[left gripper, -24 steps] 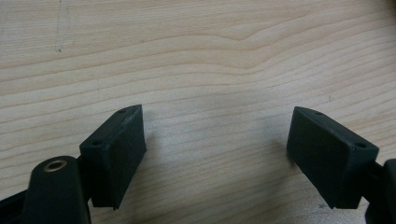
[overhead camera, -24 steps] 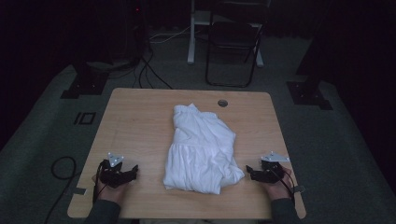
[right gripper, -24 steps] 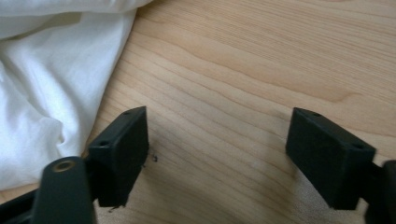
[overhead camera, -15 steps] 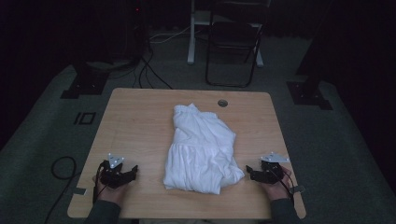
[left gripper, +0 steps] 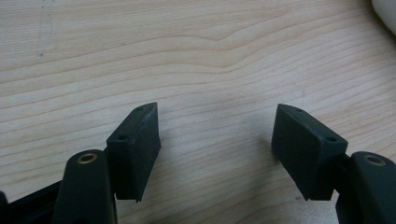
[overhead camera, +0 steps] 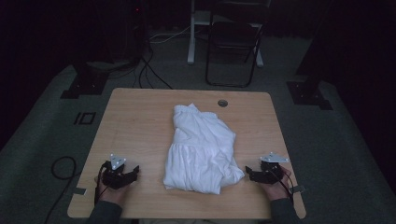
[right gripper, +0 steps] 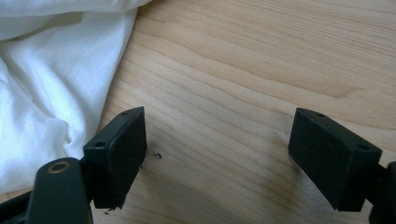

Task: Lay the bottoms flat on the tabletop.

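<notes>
Your white garment [overhead camera: 201, 150] lies in a loose, crumpled heap down the middle of the wooden bench [overhead camera: 130, 116], its narrower gathered end toward the far edge near the round cable hole [overhead camera: 222, 102] and its wider end toward you. It looks like a dress or gown with a gathered seam across it, though the folds hide too much to be sure.

Your left tongs [overhead camera: 126, 174] rest low on the near left part of the bench, well apart from the cloth. In the left gripper view the left tongs [left gripper: 217, 140] are released, jaws spread wide over bare wood, with only a sliver of the garment [left gripper: 385, 14] at the top right corner. Your right tongs [overhead camera: 252, 173] sit just beside the near right corner of the heap. In the right gripper view the right tongs [right gripper: 217, 154] are also released, grasping nothing, and the cloth [right gripper: 51, 88] lies just past one jaw without clearly touching it.

Holding one pair on each side of the heap makes sense as a ready stance: you can come in on both edges at once. The right side is better placed for a first pinch, I'd judge; the left has farther to travel.
</notes>
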Tool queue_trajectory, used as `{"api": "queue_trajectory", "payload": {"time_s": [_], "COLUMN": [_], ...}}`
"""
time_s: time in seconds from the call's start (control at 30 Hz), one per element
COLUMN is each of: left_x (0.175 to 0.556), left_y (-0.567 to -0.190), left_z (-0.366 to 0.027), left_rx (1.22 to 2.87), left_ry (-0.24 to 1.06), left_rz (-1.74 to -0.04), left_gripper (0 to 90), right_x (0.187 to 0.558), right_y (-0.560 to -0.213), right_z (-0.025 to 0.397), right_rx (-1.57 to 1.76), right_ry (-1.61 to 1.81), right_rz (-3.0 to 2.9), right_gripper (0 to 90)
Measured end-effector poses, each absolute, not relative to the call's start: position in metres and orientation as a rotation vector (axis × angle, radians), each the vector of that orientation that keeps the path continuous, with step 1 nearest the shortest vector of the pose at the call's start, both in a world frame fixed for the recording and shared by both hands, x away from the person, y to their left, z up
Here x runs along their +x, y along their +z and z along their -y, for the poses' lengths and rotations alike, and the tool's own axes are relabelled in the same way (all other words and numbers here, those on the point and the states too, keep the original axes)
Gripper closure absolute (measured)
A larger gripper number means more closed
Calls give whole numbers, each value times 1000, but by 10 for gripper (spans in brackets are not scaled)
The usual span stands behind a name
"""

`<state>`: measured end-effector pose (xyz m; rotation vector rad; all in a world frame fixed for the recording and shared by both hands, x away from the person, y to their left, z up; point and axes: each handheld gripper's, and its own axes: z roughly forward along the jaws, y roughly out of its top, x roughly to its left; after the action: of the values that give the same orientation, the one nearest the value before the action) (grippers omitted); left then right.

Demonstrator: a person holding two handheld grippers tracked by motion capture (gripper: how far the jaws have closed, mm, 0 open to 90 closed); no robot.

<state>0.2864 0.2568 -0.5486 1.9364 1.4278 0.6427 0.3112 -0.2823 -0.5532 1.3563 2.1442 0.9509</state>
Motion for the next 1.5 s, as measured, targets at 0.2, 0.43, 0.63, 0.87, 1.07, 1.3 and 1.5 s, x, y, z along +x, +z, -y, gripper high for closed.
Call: {"api": "queue_trajectory", "payload": {"time_s": [0.2, 0.43, 0.63, 0.87, 1.07, 1.3, 1.5], "left_x": [285, 280, 281, 283, 278, 276, 275], "left_y": [-544, -525, -508, -496, -489, -480, -477], "left_z": [-249, -226, -196, -167, -147, -131, -116], "left_rx": [1967, 1955, 1985, 1998, 2002, 2014, 2041], "left_ry": [594, 587, 588, 563, 515, 494, 469], "left_rz": [-1395, -1292, -1175, -1077, -992, -932, -879], "left_gripper": [395, 395, 390, 382, 374, 359, 345], "right_x": [309, 301, 294, 290, 289, 289, 291], "right_y": [-551, -545, -537, -532, -532, -534, -537], "right_z": [283, 277, 271, 260, 252, 249, 242], "right_rx": [1374, 1324, 1283, 1226, 1190, 1185, 1168], "right_ry": [984, 1023, 1052, 1054, 1064, 1071, 1050], "right_rz": [-2148, -2148, -2139, -2163, -2189, -2201, -2217], "right_gripper": [294, 326, 344, 362, 361, 361, 377]}}
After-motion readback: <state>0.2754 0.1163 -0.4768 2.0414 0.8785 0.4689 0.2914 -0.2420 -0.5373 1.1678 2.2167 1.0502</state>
